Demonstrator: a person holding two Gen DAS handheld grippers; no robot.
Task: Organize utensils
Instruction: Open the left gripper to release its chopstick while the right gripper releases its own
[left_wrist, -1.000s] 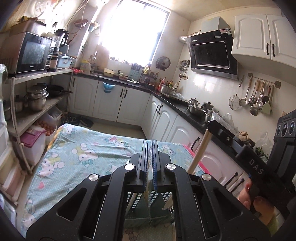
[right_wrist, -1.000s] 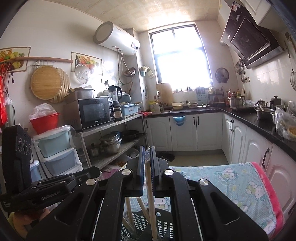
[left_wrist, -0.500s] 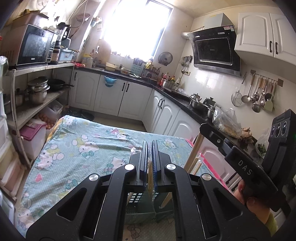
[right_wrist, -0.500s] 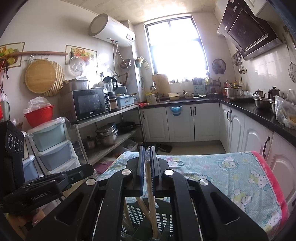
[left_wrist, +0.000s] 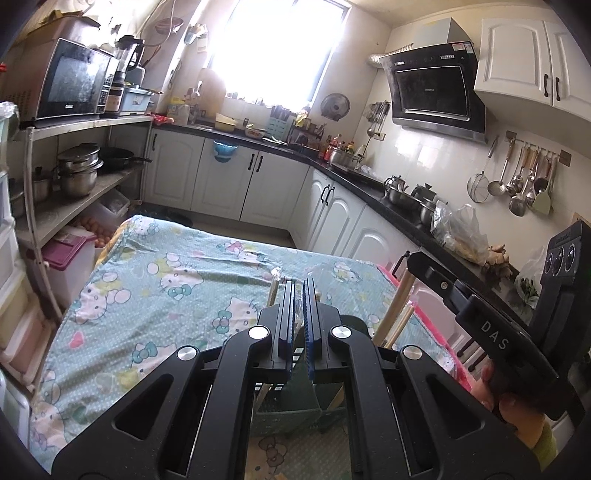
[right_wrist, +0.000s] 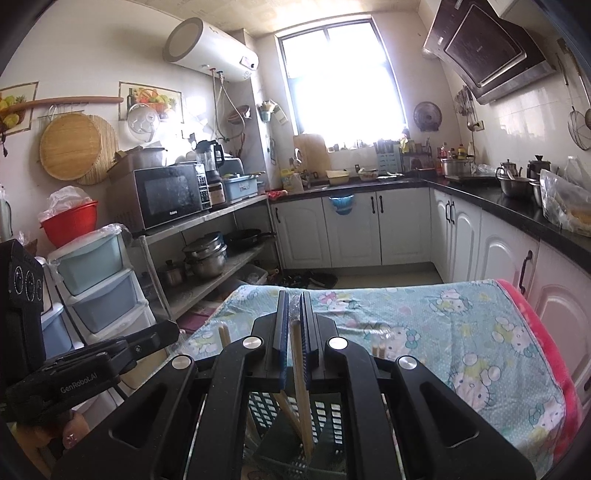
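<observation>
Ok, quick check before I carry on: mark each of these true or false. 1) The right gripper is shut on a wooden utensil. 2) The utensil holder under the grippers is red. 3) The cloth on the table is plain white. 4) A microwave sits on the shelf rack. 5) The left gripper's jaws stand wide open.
1) True: the right gripper is shut on a wooden chopstick that runs down into the holder.
2) False: the utensil holder is dark green, with slotted walls.
3) False: the tablecloth is light blue-green with a cartoon cat print.
4) True: the microwave sits on the top level of the shelf rack.
5) False: the left gripper is shut, its pads almost together.
</observation>
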